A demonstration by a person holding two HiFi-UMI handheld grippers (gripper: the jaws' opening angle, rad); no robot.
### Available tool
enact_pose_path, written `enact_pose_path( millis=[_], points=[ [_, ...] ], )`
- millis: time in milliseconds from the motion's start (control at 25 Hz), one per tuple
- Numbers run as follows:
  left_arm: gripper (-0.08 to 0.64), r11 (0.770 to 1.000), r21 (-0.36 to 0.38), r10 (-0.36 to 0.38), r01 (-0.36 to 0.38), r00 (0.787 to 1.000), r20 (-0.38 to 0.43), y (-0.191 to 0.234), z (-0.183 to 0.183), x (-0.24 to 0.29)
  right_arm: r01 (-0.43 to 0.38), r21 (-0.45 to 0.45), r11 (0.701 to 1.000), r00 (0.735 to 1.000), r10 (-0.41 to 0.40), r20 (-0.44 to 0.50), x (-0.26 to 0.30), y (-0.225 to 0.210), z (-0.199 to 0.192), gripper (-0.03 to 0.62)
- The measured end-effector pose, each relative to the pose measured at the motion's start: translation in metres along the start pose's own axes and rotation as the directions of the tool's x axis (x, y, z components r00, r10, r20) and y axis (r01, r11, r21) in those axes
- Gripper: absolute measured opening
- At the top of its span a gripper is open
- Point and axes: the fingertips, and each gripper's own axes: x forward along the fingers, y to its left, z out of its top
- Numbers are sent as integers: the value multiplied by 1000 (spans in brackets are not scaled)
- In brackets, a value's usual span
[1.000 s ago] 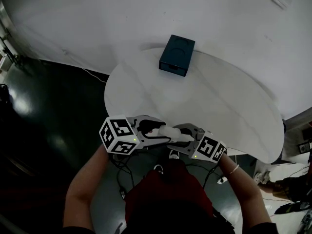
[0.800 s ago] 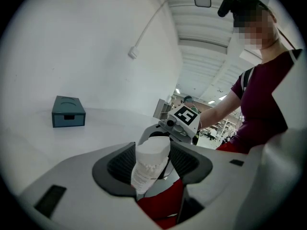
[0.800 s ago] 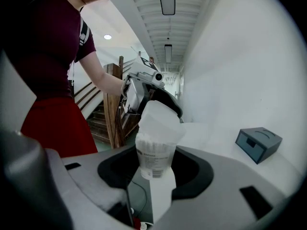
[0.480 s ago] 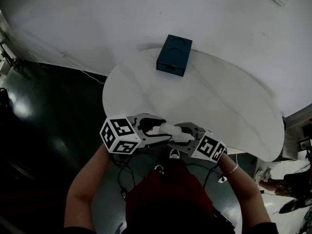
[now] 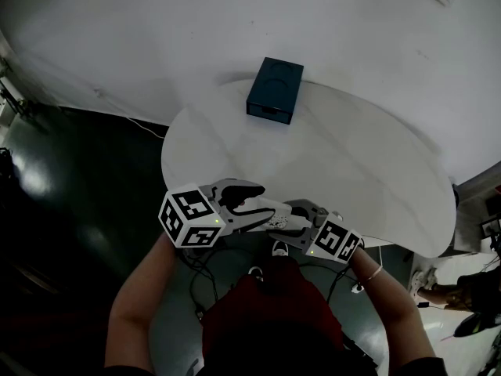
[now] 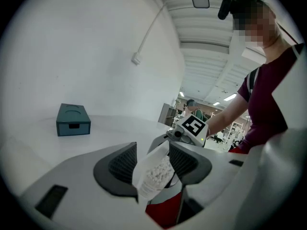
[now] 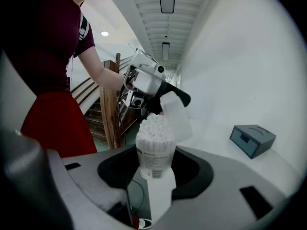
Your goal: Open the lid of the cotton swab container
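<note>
White table (image 5: 352, 171), blue box (image 5: 274, 90) far side. Left gripper (image 6: 153, 164) clamped on lid (image 7: 175, 113), lid tipped off swabs (image 7: 154, 126). Container (image 7: 154, 152) upright just right of it, at near table edge. Right gripper (image 7: 154, 171) clenched on body. Lid likely clears up-left.

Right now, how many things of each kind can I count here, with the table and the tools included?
Hand-held grippers: 2, the left hand-held gripper and the right hand-held gripper
Cotton swab container: 1
Lid: 1
Teal box: 1
Table: 1
Total: 6
</note>
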Motion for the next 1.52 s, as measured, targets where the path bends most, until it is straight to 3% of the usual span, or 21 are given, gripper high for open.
enact_pose_path(
  millis=[440,840,1120,1520],
  points=[
    [211,998,30,60,-62,996,66,14,22,-2,53,100,994,999,-54,5,-11,-7,-20,209],
    [125,988,19,147,-150,982,116,18,27,10,149,210,966,988,-153,2,-30,-31,-39,209],
    [59,966,2,254,-257,956,144,35,26,16,223,258,940,974,-226,-20,-40,-55,-52,209],
    [37,941,-61,340,-334,923,180,51,22,25,317,288,903,946,-321,-34,-51,-82,-56,209]
  ],
)
